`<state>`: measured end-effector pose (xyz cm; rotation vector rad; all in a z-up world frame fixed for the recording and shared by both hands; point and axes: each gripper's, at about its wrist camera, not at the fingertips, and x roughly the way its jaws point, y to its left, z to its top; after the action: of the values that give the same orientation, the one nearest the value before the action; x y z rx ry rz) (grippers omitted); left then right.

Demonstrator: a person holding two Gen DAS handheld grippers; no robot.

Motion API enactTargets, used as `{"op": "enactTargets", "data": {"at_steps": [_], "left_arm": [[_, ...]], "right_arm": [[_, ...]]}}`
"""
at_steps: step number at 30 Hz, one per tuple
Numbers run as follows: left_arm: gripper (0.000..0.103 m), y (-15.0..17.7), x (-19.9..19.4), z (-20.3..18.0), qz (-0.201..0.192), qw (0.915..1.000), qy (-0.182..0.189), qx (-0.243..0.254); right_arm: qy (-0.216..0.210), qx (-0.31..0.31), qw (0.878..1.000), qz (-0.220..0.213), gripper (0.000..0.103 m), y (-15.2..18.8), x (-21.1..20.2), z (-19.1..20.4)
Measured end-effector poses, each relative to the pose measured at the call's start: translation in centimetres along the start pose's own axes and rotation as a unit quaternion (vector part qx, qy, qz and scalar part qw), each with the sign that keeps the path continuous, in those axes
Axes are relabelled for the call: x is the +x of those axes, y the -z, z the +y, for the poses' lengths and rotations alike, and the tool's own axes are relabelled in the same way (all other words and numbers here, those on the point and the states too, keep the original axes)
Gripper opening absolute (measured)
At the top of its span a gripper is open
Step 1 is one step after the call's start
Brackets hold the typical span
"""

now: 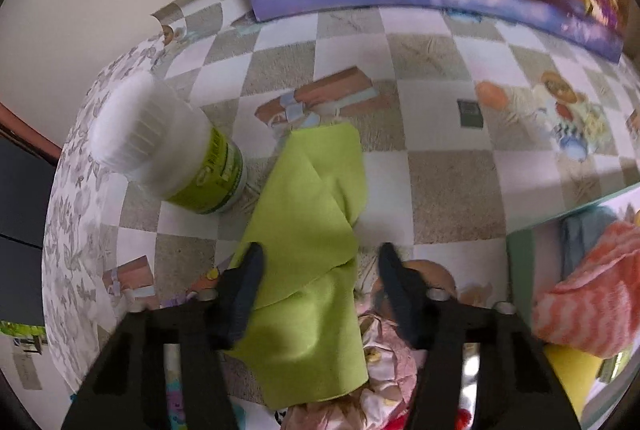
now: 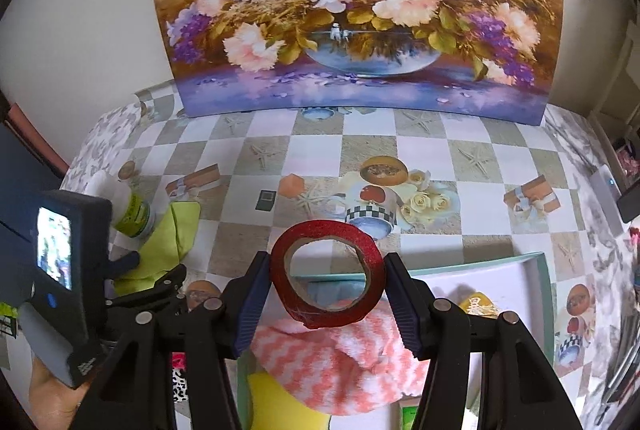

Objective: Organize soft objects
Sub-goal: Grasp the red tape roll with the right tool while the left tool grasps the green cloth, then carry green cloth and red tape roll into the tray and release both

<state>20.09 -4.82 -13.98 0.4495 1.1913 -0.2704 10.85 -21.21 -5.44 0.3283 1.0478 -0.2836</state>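
Note:
A lime-green cloth point(image 1: 312, 230) lies folded on the checkered tablecloth. My left gripper point(image 1: 320, 262) is open above it, its fingers on either side of the cloth's near part. The cloth point(image 2: 172, 242) also shows at the left of the right wrist view. My right gripper point(image 2: 328, 278) is shut on a red glitter tape roll point(image 2: 328, 274) and holds it above a mint-rimmed white box point(image 2: 536, 270). In the box lie a coral-and-white zigzag towel point(image 2: 344, 362), a blue cloth point(image 2: 340, 290) and a yellow sponge point(image 2: 280, 402). The towel point(image 1: 592, 294) also shows at the right of the left wrist view.
A white bottle with a green label point(image 1: 180, 153) stands just left of the green cloth. A flower painting point(image 2: 352, 9) leans on the wall at the table's back. A small dark square object point(image 2: 265, 199) lies mid-table. The table's left edge drops off near the bottle.

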Motion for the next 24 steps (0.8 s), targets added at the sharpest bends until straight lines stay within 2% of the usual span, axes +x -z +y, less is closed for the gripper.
{"op": "enactTargets", "data": {"at_steps": [3,5,7,11,17,21,24], "left_arm": [[0.046,0.2,0.9,-0.2,0.009,0.9999,-0.007,0.006],[0.039,0.3,1.1,0.1,0.005,1.0,0.002,-0.001],[0.028,0.4,1.2,0.3,0.005,0.9999,0.007,-0.008],[0.014,0.5,1.4,0.7,0.0,0.9997,0.019,-0.018],[0.009,0.3,0.4,2.1,-0.014,0.9969,0.057,-0.052],[0.009,-0.2,-2.4,3.0,-0.05,0.9928,0.08,-0.073],[0.009,-0.4,-4.4,3.4,-0.075,0.9903,0.085,-0.08]], "right_arm": [[-0.003,0.0,1.0,0.0,0.06,0.0,0.0,0.0],[-0.004,0.0,1.0,0.002,0.06,0.0,0.1,0.0],[-0.004,0.0,1.0,0.005,0.06,0.0,0.3,0.0],[-0.004,0.001,1.0,0.009,0.06,0.1,0.5,0.0],[-0.004,0.003,1.0,0.005,0.06,0.0,0.0,-0.1],[-0.007,0.004,1.0,-0.003,0.06,-0.1,-0.7,-0.2],[-0.01,0.004,1.0,-0.012,0.06,-0.2,-1.5,-0.3]]}}
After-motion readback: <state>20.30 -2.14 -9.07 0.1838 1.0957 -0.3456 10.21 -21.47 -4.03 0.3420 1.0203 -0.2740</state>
